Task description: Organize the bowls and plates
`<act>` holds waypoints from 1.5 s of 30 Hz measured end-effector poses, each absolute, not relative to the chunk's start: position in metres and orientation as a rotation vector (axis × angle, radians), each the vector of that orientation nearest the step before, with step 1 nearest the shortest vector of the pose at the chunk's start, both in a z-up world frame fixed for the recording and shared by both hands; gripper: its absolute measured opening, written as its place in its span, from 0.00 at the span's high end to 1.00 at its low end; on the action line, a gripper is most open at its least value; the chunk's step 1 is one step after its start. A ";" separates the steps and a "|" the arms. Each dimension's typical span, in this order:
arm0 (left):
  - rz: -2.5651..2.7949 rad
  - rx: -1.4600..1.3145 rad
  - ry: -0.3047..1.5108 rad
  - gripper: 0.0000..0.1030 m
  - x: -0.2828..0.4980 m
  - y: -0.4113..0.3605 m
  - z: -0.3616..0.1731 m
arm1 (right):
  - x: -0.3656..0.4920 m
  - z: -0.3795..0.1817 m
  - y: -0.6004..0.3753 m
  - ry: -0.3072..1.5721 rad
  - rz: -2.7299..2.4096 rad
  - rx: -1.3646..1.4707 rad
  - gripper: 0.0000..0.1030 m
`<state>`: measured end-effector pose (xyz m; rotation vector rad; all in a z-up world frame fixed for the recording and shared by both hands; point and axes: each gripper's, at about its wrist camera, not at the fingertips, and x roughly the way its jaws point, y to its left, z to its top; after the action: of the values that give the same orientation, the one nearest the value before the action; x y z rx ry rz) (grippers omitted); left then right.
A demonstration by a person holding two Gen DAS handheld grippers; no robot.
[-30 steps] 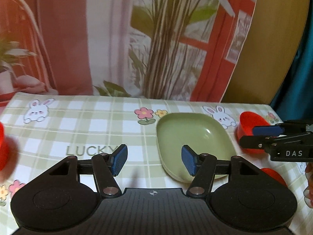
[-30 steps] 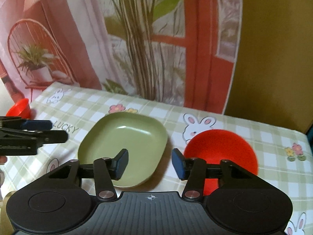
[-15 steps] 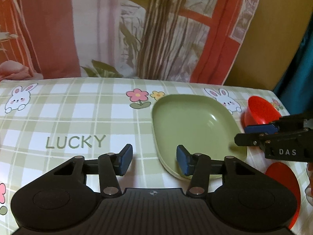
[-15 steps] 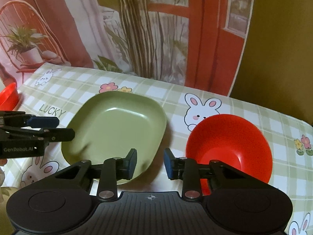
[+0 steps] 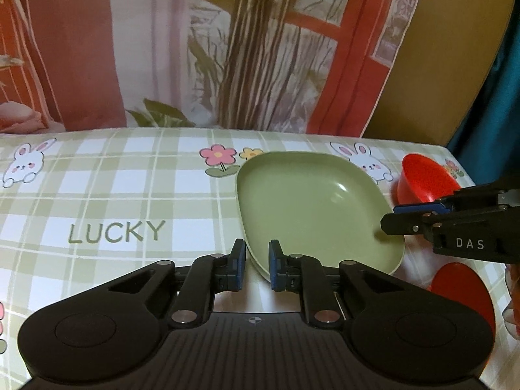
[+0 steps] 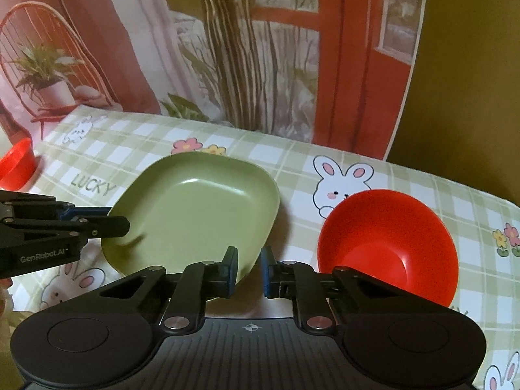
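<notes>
Left gripper [image 5: 255, 268] sits low at the near-left edge of the green plate [image 5: 312, 201], its blue pads drawn in to a narrow gap that straddles the plate's rim. One pad is outside the rim, the other just inside; whether they actually pinch it I cannot tell, and a sliver of space shows on either side.

Over to the right gripper [image 6: 248, 271]: same picture, jaws narrowed with a small gap, posted at the plate's [image 6: 195, 211] near-right edge. Its left pad overlaps the green rim, the right pad is over bare tablecloth [image 6: 292, 175] between plate and bowl. No firm grip visible here either.

From the left camera, the right gripper [image 5: 395, 216] comes in side-on from the right, its tips over the plate's right edge. From the right camera, the left gripper [image 6: 125, 222] pokes in from the left, tips at the plate's left rim.

The plate lies flat in the middle of the checked green-and-white tablecloth [image 5: 113, 195], beside the printed word LUCKY and just below a printed flower.

Just right of the plate, apart from it, a large red bowl [image 6: 388, 243] sits upright, partly covering a printed bunny. A small red bowl [image 6: 16, 164] sits well apart at the far left edge of the table. Behind it all hangs a printed backdrop [image 6: 227, 48] of plants and red window frames.
</notes>
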<state>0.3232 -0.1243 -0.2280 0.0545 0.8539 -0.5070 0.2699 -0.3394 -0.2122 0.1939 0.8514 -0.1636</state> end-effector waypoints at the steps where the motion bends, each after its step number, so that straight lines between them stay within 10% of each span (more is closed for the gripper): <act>1: -0.505 0.055 0.848 0.84 0.322 -0.123 -0.225 | 0.269 -0.210 -0.338 0.844 -0.164 0.194 0.86; 45: -0.362 0.006 0.687 0.80 0.161 -0.058 -0.149 | 0.169 -0.127 -0.250 0.629 -0.014 0.164 0.86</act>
<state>0.1611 -0.0583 -0.1491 0.0060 0.6868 -0.3621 0.1690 -0.2503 -0.1270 0.1644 0.6292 -0.0141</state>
